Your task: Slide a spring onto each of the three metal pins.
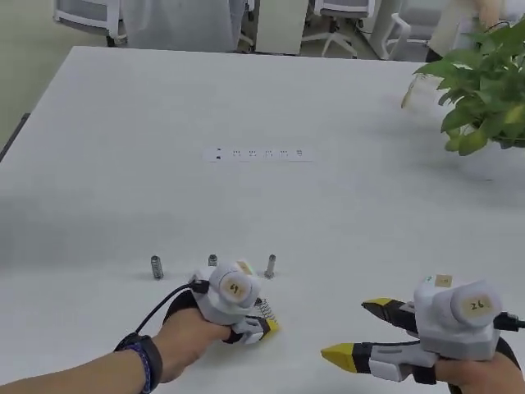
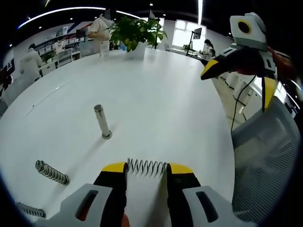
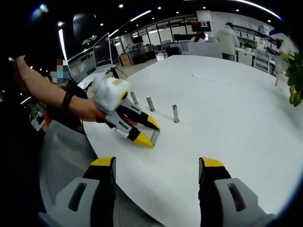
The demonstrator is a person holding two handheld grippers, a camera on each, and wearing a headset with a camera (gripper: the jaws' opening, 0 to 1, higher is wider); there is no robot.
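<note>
Left gripper (image 2: 147, 168) pinches a spring (image 2: 142, 166) across its tips; right gripper (image 3: 157, 162) gapes wide, empty. Behind the left gripper, the middle pin (image 1: 212, 259) is half hidden.

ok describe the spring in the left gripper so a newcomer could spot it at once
On the white table, look near the row of metal pins for the left gripper. The spring sits crosswise between its yellow jaw tips, pinched end to end, unlike the other springs nearby, which no gripper touches.
</note>
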